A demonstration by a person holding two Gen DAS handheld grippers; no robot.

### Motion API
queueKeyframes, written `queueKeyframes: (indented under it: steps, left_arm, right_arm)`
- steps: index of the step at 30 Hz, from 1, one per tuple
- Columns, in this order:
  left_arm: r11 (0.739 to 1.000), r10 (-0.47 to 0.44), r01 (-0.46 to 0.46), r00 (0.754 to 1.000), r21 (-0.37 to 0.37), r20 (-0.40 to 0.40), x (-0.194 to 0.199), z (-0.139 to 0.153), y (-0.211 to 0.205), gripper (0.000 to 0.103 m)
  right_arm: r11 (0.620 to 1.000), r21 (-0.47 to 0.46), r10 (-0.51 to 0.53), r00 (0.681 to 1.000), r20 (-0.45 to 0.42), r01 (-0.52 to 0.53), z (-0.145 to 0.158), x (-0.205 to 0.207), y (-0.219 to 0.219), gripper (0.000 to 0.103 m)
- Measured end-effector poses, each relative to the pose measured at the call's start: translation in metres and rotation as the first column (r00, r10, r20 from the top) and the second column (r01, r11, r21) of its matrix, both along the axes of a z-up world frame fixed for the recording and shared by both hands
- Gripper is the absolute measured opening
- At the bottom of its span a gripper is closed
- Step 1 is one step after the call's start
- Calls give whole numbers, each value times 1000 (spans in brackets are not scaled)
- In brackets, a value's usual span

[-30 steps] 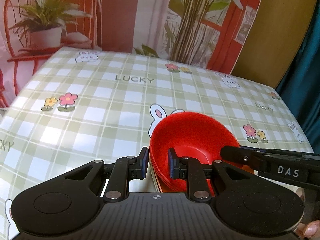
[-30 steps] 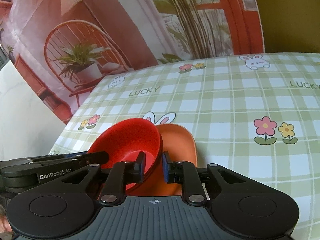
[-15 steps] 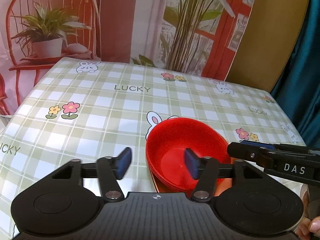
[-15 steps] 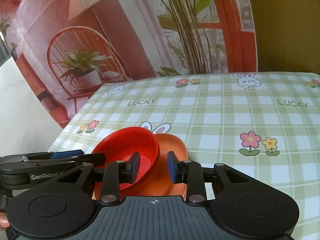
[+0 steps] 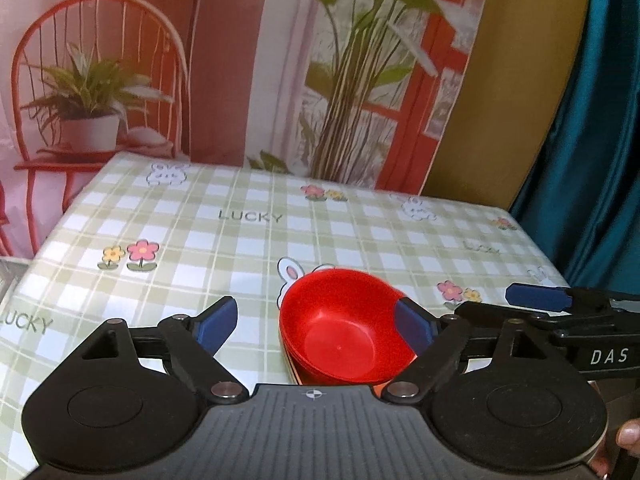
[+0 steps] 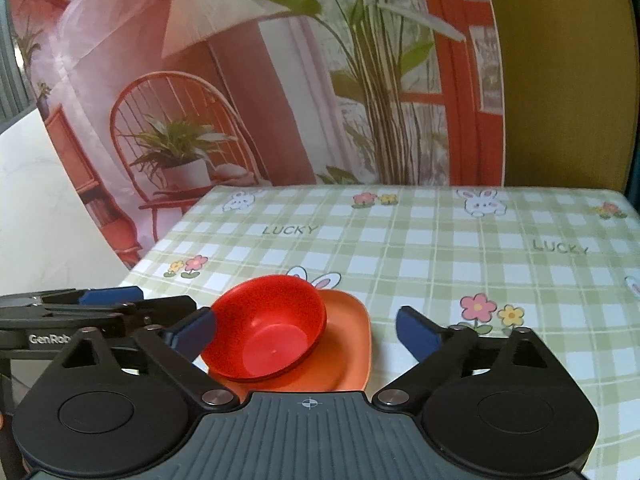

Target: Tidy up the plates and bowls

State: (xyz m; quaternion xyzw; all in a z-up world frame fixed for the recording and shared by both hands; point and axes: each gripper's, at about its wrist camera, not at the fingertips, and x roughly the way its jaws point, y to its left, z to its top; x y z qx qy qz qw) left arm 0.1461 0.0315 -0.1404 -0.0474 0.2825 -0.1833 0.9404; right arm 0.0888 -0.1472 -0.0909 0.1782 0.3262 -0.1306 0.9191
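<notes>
A stack of red bowls sits on an orange plate near the front edge of the checked table; the bowls also show in the right wrist view. My left gripper is open wide and empty, raised above and just behind the bowls. My right gripper is open wide and empty, raised behind the plate. Each gripper shows at the edge of the other's view: the right one in the left wrist view and the left one in the right wrist view.
The table has a green checked cloth with bunny and flower prints. A printed backdrop with a chair and plants hangs behind it. A teal curtain hangs at the right.
Both grippers have opened wide, let go of the bowl and plate, and drawn back and up. The bowls and plate rest on the table.
</notes>
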Motion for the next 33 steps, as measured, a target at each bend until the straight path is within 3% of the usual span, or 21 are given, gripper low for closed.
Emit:
queueKeyframes:
  steps: [15, 25, 33]
  left_arm:
    - [999, 43, -48, 971, 14, 235, -57, 79, 19, 92]
    - [990, 109, -133, 920, 40, 377, -83, 138, 23, 93]
    - [991, 118, -137, 895, 12, 430, -100, 160, 18, 93]
  right_arm:
    - [990, -133, -30, 991, 130, 48, 84, -36, 16, 103]
    - [975, -189, -72, 970, 232, 117, 149, -58, 4, 103]
    - [967, -212, -80, 957, 278, 142, 173, -73, 3, 103]
